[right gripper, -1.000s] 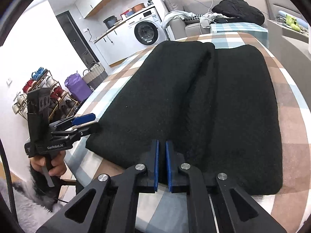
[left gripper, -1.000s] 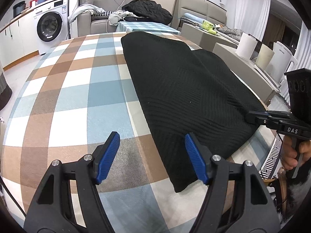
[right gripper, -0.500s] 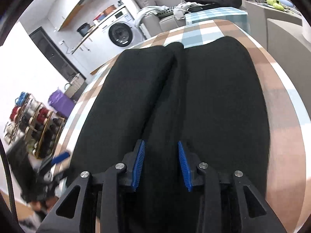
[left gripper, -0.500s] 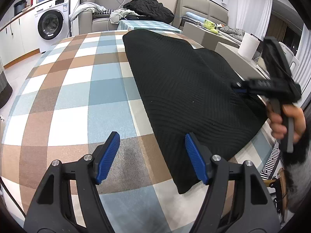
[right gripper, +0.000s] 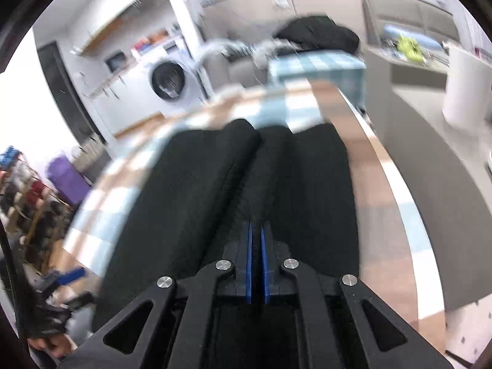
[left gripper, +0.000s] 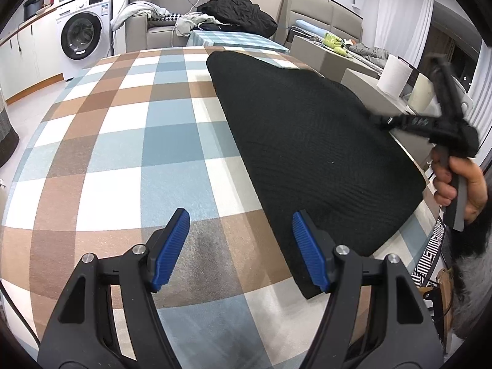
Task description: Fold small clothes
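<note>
A black knit garment lies folded lengthwise on the desk, which is covered in a cloth checked in blue, brown and white. In the left wrist view it occupies the right half of the desk, running from the near right corner toward the far edge, its left border straight and its near end hanging close to the desk's edge.

The left tongs hover over the near part of the desk with the blue pads spread wide and nothing between them; the right pad sits just above the garment's near left corner.

The right tongs are nearly closed, the blue pads parted by only a thin slit, and they lie low over the central ridge of the garment, where two rolled folds meet. Whether any knit is pinched in that slit cannot be told (the view is motion-blurred). From the left wrist view the right tongs appear at the garment's right side, held by the right hand.

Beyond the desk stand a washing machine, a sofa heaped with clothes and a paper towel roll on the right.
</note>
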